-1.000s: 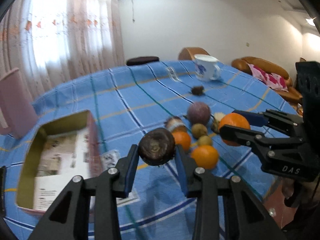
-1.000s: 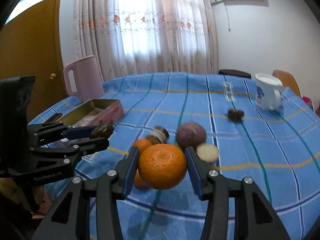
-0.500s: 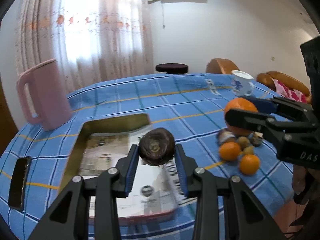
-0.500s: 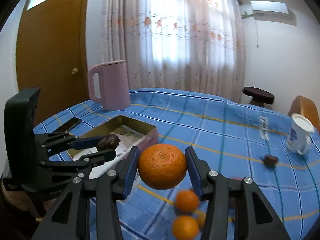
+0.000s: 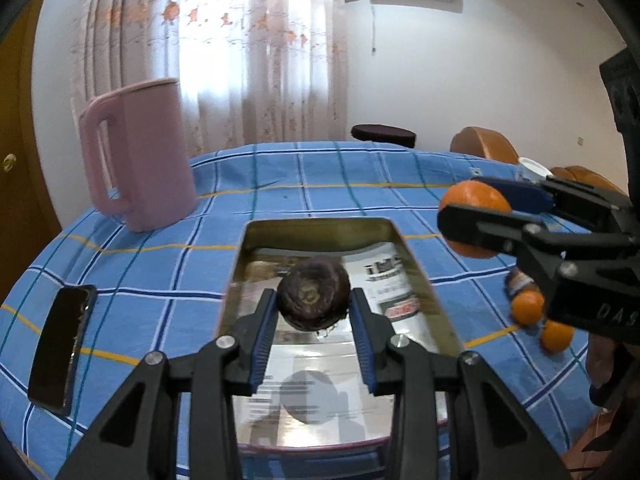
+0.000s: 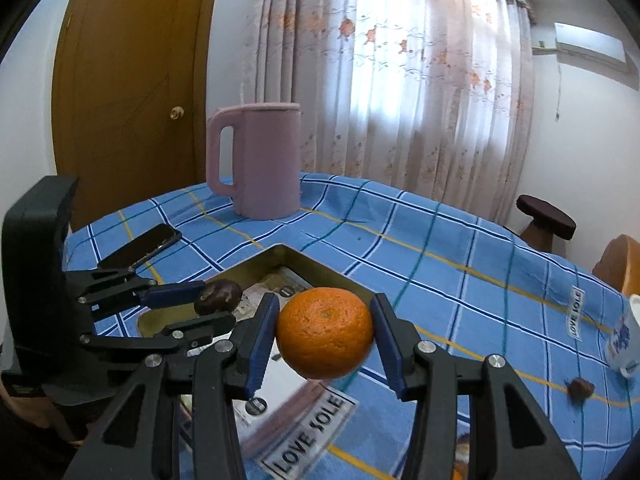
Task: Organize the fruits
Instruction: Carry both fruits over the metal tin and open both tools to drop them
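Fruit is sitting in both grippers. Left gripper is clamping a dark brown, wrinkled round fruit between its blue-padded fingers, jaws parted only to the fruit's width; species cannot be told. The fruit is hanging above the open metal tin, over its middle, not touching the printed paper lining the bottom. Its puckered end is facing the camera; being near-spherical, it is showing no clear long axis.

Right gripper is pinching one large orange at mid-height, jaws spread wider to the orange's width. The orange's stem dimple is pointing up and slightly toward the camera. It is hovering just beside the tin's near corner, to the right of the left gripper.

Count: one dark fruit held, one large orange held, two small oranges lying on the blue checked tablecloth right of the tin, partly hidden behind the right gripper body; one small dark fruit lying alone near the white mug. One pink jug is standing upright beyond the tin; one black phone is lying flat left of it.
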Demonstrator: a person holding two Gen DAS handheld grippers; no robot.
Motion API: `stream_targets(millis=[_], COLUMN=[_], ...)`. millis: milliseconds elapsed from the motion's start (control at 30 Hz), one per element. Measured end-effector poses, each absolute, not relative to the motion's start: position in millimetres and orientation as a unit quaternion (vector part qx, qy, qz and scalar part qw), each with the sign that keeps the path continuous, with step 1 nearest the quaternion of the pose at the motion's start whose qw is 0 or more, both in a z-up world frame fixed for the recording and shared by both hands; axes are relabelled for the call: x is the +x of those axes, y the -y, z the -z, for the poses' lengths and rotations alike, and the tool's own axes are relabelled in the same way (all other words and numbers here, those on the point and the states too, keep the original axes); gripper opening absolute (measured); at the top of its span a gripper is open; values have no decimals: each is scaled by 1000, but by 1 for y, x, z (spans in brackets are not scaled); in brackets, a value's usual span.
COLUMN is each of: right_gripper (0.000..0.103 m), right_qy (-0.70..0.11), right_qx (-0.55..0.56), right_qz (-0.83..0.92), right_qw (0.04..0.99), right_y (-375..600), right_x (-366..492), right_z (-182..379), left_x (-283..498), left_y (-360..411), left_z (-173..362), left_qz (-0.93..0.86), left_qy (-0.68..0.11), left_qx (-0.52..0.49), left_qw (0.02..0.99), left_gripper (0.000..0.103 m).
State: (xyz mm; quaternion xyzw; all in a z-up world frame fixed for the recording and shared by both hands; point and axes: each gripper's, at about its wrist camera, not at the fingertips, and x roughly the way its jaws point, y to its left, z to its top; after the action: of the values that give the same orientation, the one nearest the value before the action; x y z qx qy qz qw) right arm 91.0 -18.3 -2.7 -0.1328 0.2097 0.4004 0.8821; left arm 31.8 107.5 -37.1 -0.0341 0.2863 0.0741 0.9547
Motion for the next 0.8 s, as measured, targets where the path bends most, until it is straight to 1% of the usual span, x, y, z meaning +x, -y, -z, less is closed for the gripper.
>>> stream_targets(millis=[400,800], right_gripper=[49,49], right_qy=[-226,-234], right_qx=[-176,-191], right_qz=[-398,-395], right_qw=[872,867], right_y=[-22,-34], right_x=[98,101], right_z=[33,44], left_x=[34,39], left_y=[-130,-130], left_z=[48,54], left_qz=[-93,-95], left_qy=[-300,-313], left_qx=[-44,-39], left_qw=[948,944], left_gripper=[38,38])
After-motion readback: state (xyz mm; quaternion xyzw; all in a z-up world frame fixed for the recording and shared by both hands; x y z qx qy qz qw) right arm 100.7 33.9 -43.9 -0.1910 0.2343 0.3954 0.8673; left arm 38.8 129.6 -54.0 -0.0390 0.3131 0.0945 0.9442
